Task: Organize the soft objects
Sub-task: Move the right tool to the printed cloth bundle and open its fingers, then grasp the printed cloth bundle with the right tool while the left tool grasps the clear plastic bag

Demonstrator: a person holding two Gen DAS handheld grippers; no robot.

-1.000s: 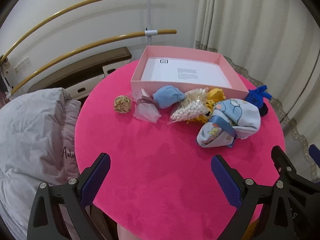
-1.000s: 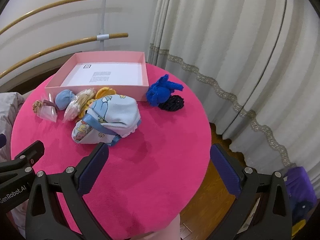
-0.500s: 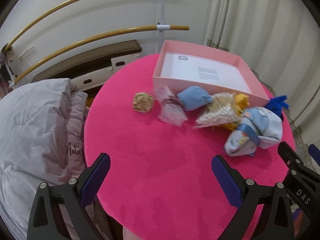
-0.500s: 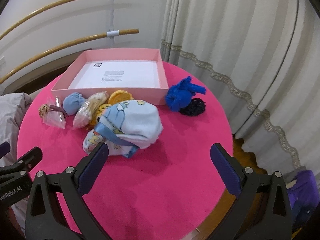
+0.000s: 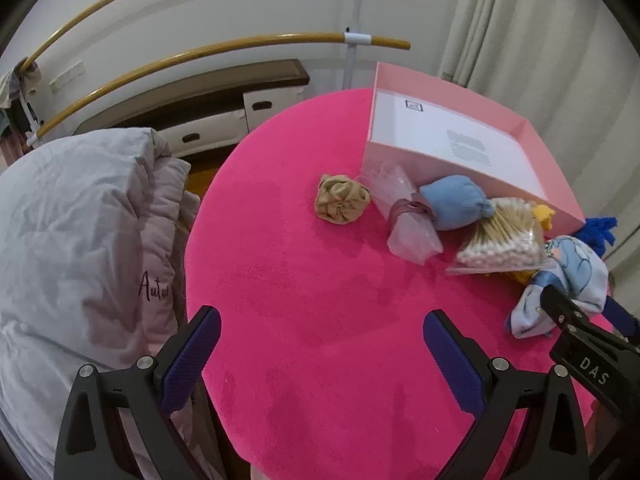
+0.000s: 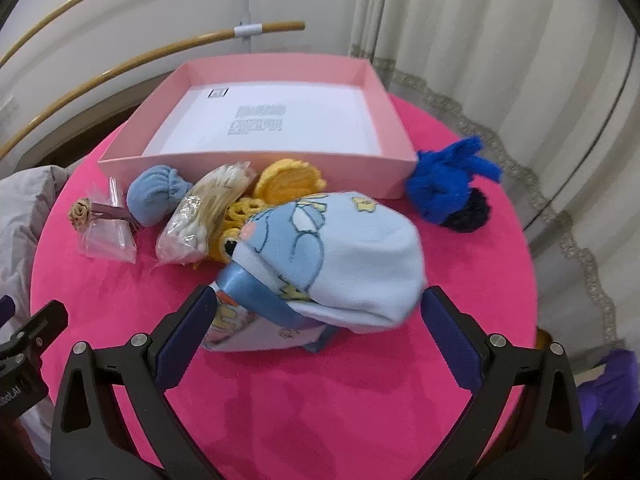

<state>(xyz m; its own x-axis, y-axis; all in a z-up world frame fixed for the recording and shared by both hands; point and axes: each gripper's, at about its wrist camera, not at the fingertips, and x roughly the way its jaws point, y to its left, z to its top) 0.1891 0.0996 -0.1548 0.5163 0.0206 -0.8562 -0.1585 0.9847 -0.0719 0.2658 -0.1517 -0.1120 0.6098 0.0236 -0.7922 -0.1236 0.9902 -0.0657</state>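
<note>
A pink box (image 6: 256, 164) with a white paper liner stands at the back of the round pink table (image 6: 320, 400). In front of it lie a light blue cartoon cloth bundle (image 6: 340, 264), a blue sock ball (image 6: 156, 194), a bag of cotton swabs (image 6: 204, 216), a yellow knit piece (image 6: 288, 184), a clear bag (image 6: 108, 232), a tan rosette (image 6: 78, 212), and blue (image 6: 448, 184) and dark (image 6: 468, 212) knit balls. My right gripper (image 6: 316, 328) is open, its jaws on either side of the cloth bundle. My left gripper (image 5: 320, 356) is open and empty over bare table, short of the tan rosette (image 5: 342, 204).
A grey quilt (image 5: 76, 248) lies left of the table. Curved wooden rails (image 5: 224, 48) and a low cabinet (image 5: 208, 108) stand behind. Curtains (image 6: 500, 60) hang at the right. The right gripper's body (image 5: 588, 356) shows at the left wrist view's right edge.
My right gripper has moved forward and now straddles the cloth bundle. My left gripper has swung left, so the objects sit further right in its view.
</note>
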